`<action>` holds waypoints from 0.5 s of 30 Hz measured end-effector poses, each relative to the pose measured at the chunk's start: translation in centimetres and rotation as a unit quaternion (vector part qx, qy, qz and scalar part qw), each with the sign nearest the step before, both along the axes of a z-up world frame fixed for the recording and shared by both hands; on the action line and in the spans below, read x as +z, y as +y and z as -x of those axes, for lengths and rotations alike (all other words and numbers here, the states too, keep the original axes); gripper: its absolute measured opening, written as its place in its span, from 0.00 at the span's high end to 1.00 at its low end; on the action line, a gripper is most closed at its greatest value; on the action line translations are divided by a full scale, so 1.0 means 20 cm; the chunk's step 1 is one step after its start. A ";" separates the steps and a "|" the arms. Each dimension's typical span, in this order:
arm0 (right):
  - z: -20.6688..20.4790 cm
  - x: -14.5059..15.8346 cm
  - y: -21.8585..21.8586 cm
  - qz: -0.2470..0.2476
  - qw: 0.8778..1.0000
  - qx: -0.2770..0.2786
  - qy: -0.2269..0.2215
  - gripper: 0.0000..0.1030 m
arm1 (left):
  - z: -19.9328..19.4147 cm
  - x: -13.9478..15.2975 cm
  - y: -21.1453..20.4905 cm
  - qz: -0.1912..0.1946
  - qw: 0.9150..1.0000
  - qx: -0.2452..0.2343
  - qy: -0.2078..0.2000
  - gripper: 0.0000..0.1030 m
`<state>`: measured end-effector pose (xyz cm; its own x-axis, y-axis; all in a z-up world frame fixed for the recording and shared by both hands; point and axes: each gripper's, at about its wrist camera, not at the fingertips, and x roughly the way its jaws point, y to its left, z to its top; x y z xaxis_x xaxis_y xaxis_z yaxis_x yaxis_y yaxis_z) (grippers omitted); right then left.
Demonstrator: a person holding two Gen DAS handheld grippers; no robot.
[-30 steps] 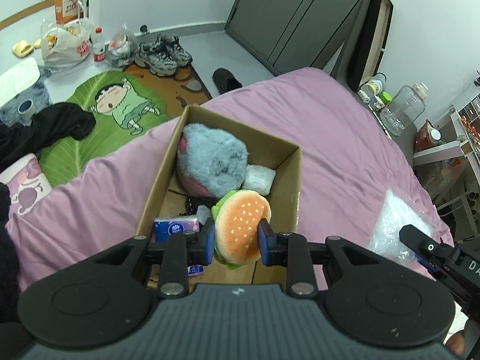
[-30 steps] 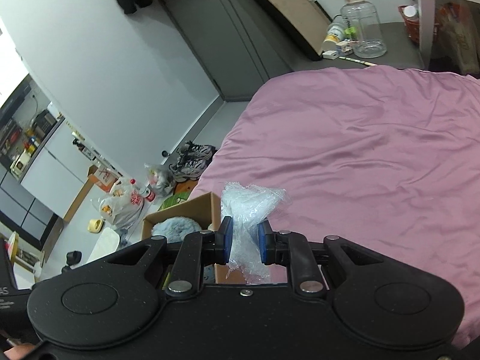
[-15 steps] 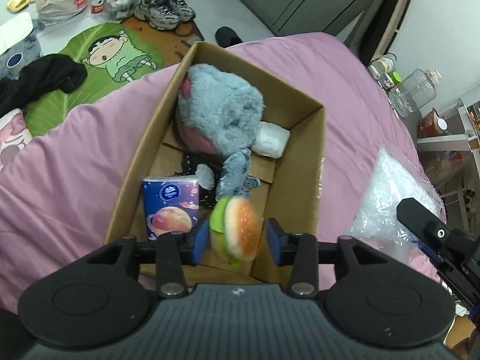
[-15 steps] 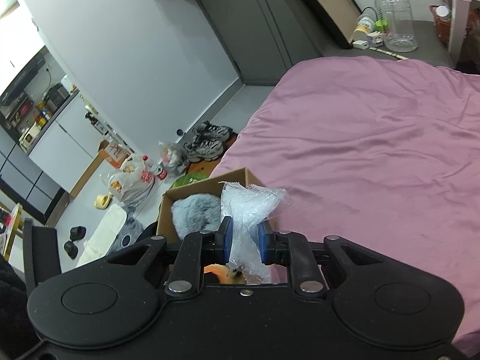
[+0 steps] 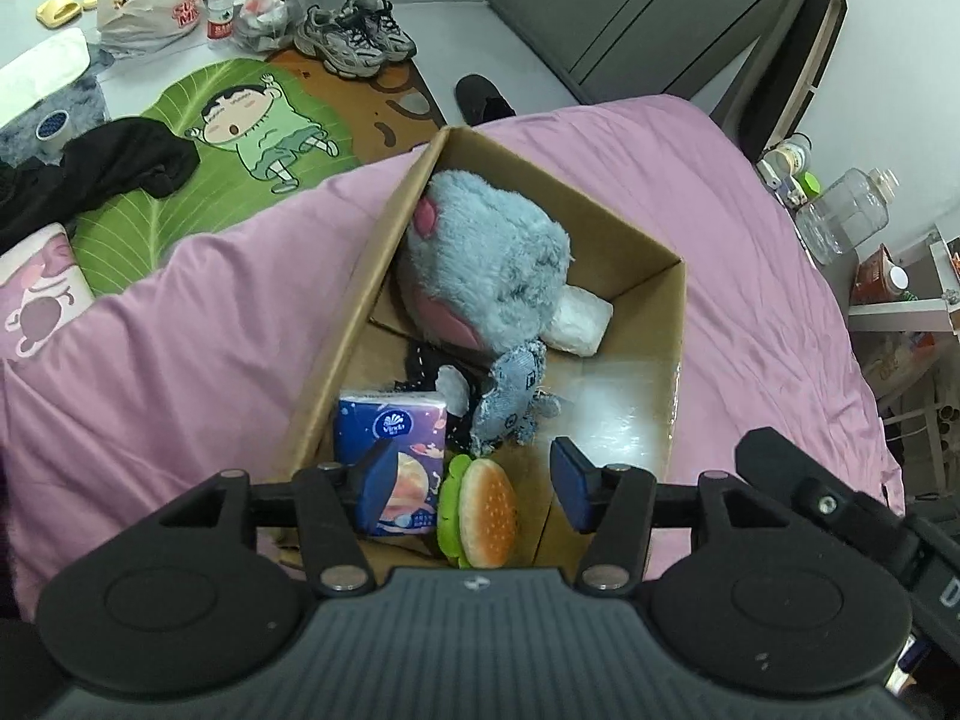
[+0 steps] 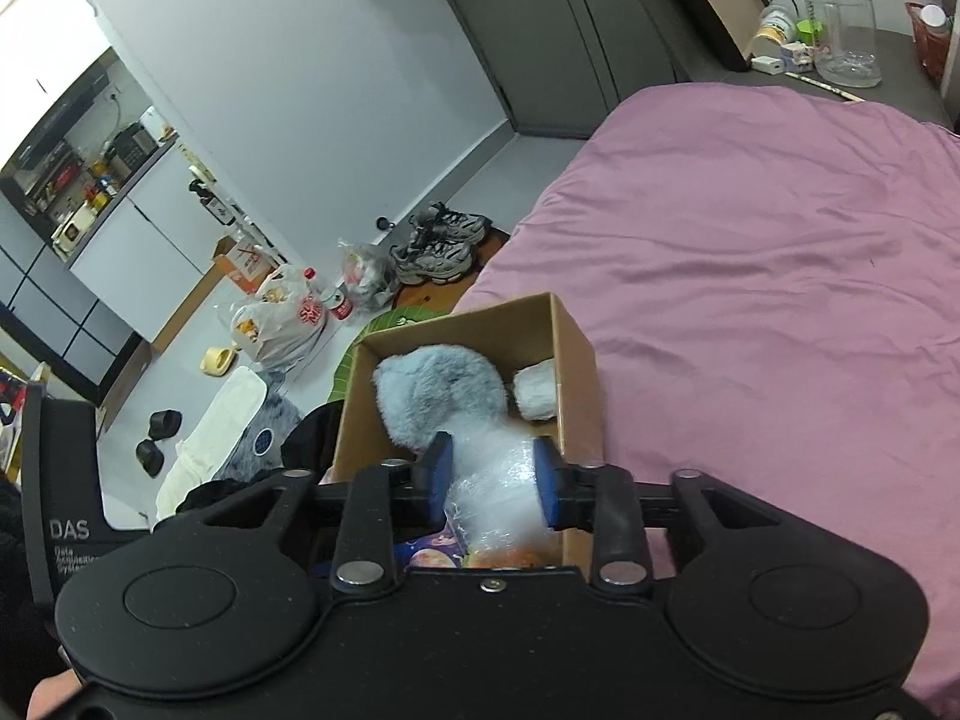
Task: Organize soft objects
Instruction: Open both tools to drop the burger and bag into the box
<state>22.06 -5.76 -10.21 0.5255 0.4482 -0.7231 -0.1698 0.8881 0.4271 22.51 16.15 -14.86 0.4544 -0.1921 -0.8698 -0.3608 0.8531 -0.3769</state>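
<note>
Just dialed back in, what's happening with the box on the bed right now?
Soft things are going into the cardboard box on the pink bed. The left gripper is open above the burger plush, which lies in the near end beside the tissue pack. The right gripper has its pads wide around a wad of bubble wrap over the box; whether it grips the wad is unclear. A grey plush fills the far end.

Both tongs (image 5: 477, 480) (image 6: 489, 483) are matte black with blue pads (image 5: 569, 483), silver screws and round hubs.
</note>
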 end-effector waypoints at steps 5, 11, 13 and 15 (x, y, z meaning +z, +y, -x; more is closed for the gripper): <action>0.02 0.04 -0.05 -0.006 1.000 -0.015 0.000 0.65 | 0.01 0.06 -0.02 -0.018 1.000 -0.006 -0.003 0.35; 0.06 0.07 -0.14 -0.006 0.999 -0.035 0.000 0.56 | 0.05 0.16 -0.09 -0.044 0.999 -0.027 -0.012 0.22; 0.09 0.08 -0.17 -0.004 0.999 -0.040 -0.003 0.52 | 0.07 0.19 -0.12 -0.052 0.998 -0.037 -0.019 0.20; 0.12 0.09 -0.21 0.004 0.999 -0.042 -0.003 0.50 | 0.10 0.23 -0.14 -0.061 0.997 -0.041 -0.023 0.20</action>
<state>19.61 -9.91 -8.47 0.5652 0.3968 -0.7232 -0.0971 0.9026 0.4194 20.57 13.40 -10.36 0.4807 -0.1244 -0.8680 -0.2729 0.9195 -0.2830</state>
